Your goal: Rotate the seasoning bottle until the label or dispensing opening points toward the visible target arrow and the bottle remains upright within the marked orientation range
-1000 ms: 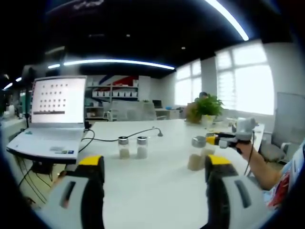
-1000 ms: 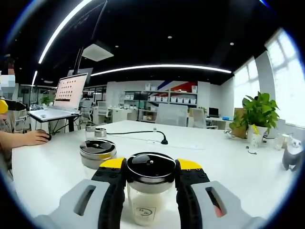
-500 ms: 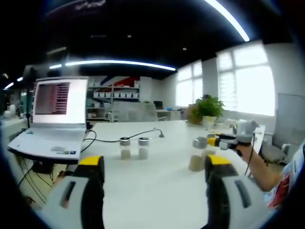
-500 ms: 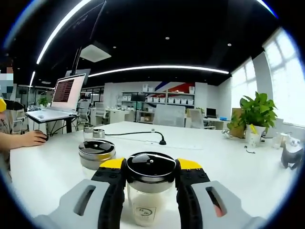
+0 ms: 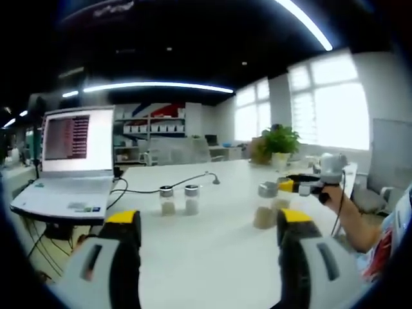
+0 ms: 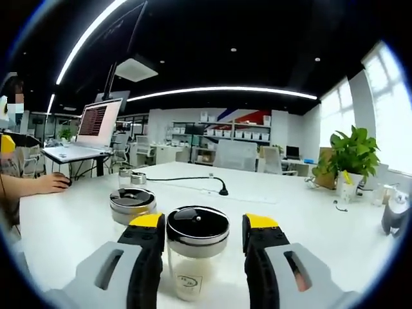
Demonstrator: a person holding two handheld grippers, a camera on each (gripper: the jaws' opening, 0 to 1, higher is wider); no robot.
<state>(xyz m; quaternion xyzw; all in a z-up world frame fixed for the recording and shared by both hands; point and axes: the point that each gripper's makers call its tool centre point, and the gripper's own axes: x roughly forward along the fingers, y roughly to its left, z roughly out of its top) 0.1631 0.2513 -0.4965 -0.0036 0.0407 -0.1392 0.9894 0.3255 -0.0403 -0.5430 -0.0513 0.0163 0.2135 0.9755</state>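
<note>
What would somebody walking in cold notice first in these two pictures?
Probably the seasoning bottle with its dark shiny lid, standing upright between the right gripper and its yellow-tipped jaws, which look spread slightly clear of it, with a second jar just behind to the left. In the left gripper view, the open laptop glows at the left of the white table, with two small shakers beside it.

A white surface carries two small shakers standing side by side ahead of the left fingers, an open laptop off to their left, and a black cable behind the shakers. Two steel-lidded jars stand between and just left of the right fingers; a potted plant sits far right.
</note>
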